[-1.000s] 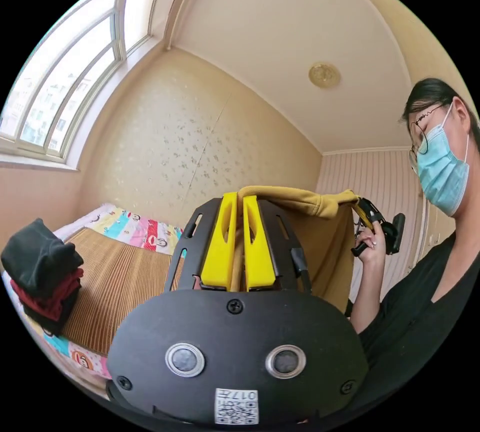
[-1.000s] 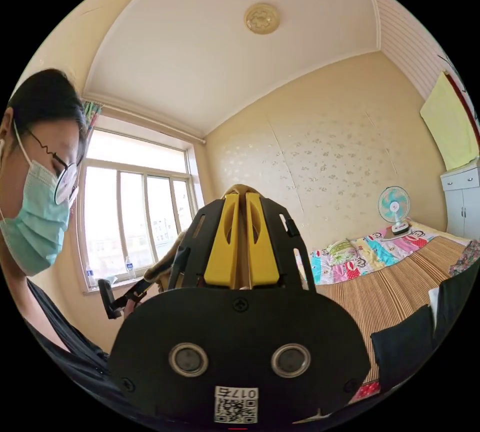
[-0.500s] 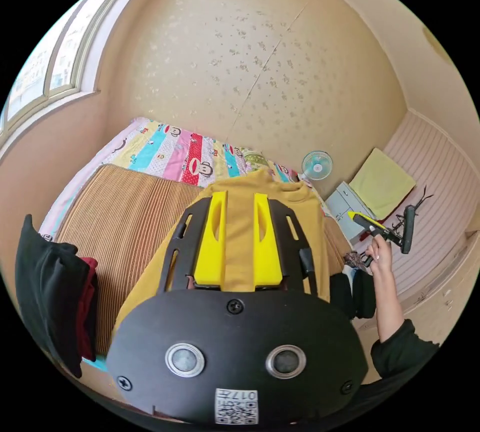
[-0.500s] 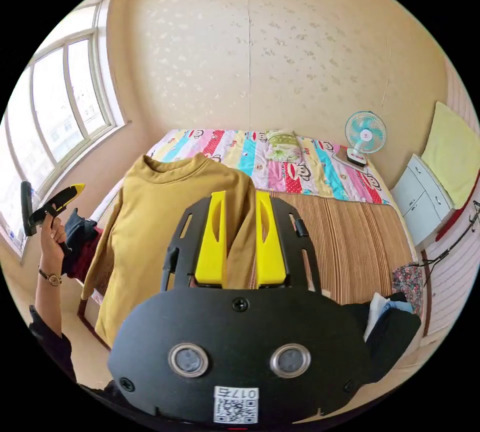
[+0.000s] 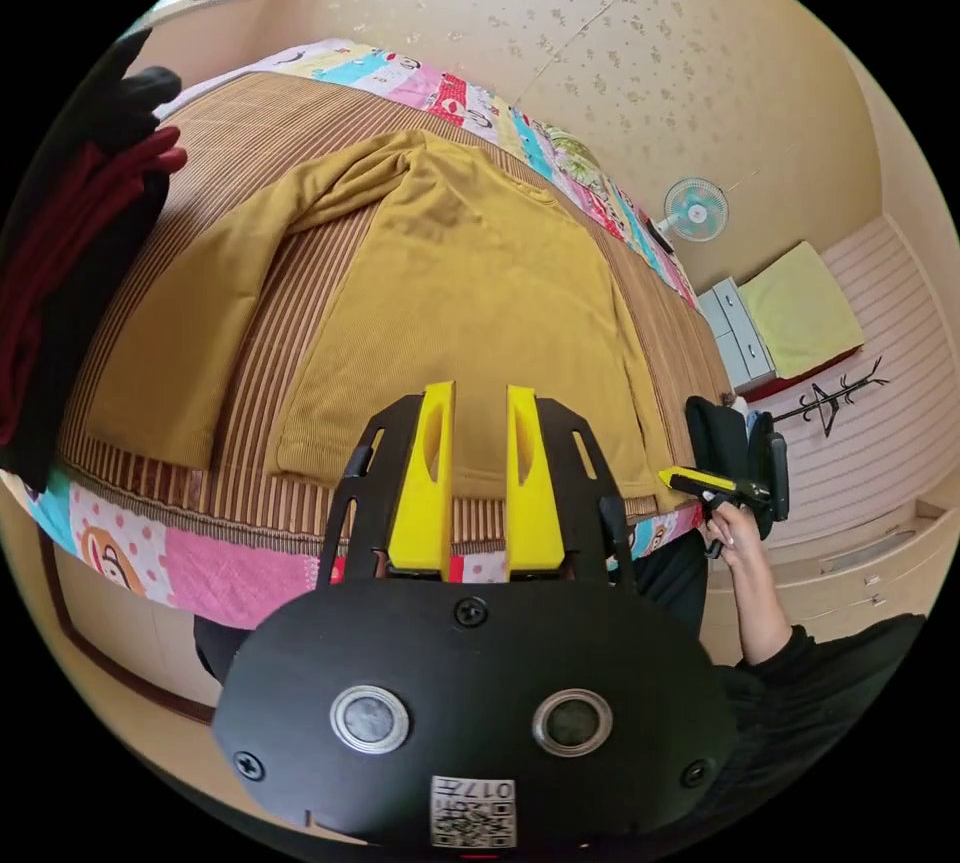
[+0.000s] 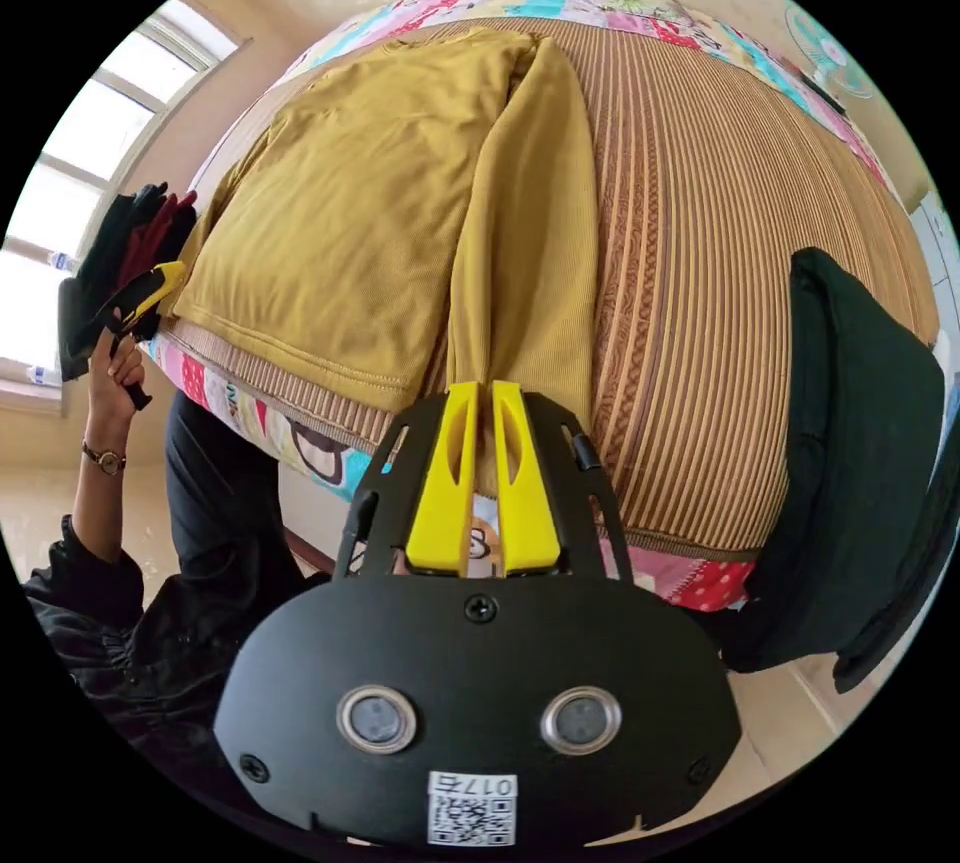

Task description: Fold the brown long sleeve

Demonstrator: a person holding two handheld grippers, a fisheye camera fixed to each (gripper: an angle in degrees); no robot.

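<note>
While the brown long sleeve (image 5: 470, 293) is lying flat on the striped mat (image 6: 690, 233), I am finishing the spread-out step.
Left gripper (image 5: 478, 403) is hanging spread over the hem; right gripper (image 6: 481, 403) is pinching the cuff. Folding the sleeves inward probably follows.

— What lies on the bed?
— The brown long sleeve (image 6: 380, 203), spread flat on the striped mat (image 6: 690, 283), its hem toward the near edge and one sleeve running down beside the body.
— And the right gripper (image 6: 479, 393)?
— Its yellow jaws stand close together at the end of that sleeve; whether they pinch the cloth, I cannot tell.
— Anything to the sides?
— A dark folded garment (image 6: 850, 463) rests at the mat's right. At the left a hand (image 6: 115, 368) holds the left gripper (image 6: 160, 281), near a pile of black and red clothes (image 6: 140, 233).
</note>
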